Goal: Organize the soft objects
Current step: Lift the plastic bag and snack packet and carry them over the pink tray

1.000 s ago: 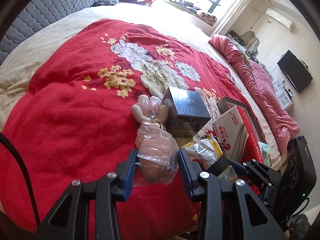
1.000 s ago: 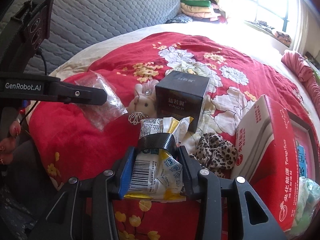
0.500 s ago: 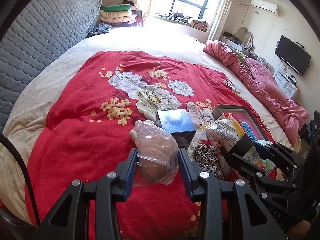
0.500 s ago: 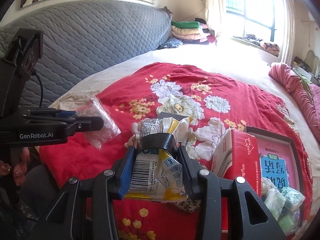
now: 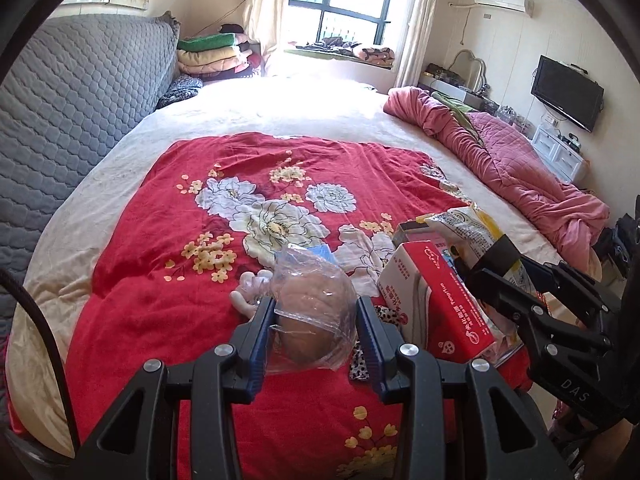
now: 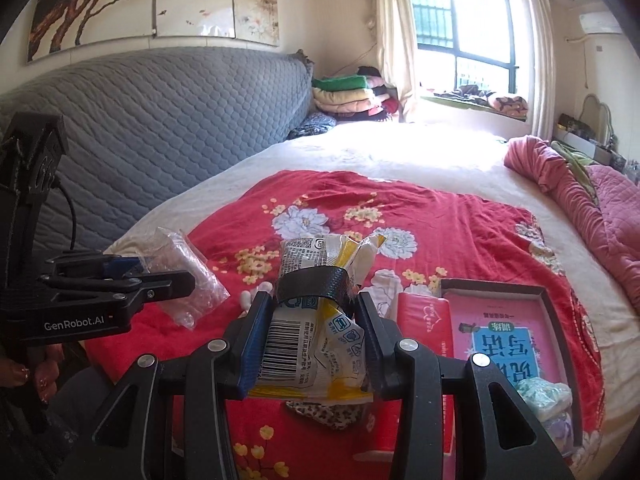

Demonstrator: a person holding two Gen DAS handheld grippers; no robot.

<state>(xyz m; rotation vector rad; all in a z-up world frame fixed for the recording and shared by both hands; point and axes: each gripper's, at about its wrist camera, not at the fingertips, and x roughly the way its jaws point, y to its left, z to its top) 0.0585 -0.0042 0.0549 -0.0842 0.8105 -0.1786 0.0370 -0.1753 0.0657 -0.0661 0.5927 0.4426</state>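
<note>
My left gripper [image 5: 316, 318] is shut on a clear plastic bag with a brown bun inside [image 5: 310, 314], held above the red flowered blanket [image 5: 160, 240]. That bag [image 6: 180, 268] also shows at the left of the right wrist view. My right gripper [image 6: 316, 320] is shut on a yellow-and-white snack packet [image 6: 316, 320] bound with black tape; the packet [image 5: 472, 228] shows at the right of the left wrist view. Below lie a small pink plush toy [image 5: 250, 288] and a leopard-print cloth [image 6: 328, 412].
A red-and-white carton [image 5: 436, 304] stands beside an open pink-lined box [image 6: 504, 336] holding soft pastel items [image 6: 548, 400]. A grey quilted headboard [image 6: 160, 128] runs along the left, a pink quilt [image 5: 520, 168] lies at the right. A hand [image 6: 24, 372] holds the left gripper.
Both grippers have risen from the bed with their loads. The views tilted up, so the window and walls now show and the items on the blanket look smaller and lower.
</note>
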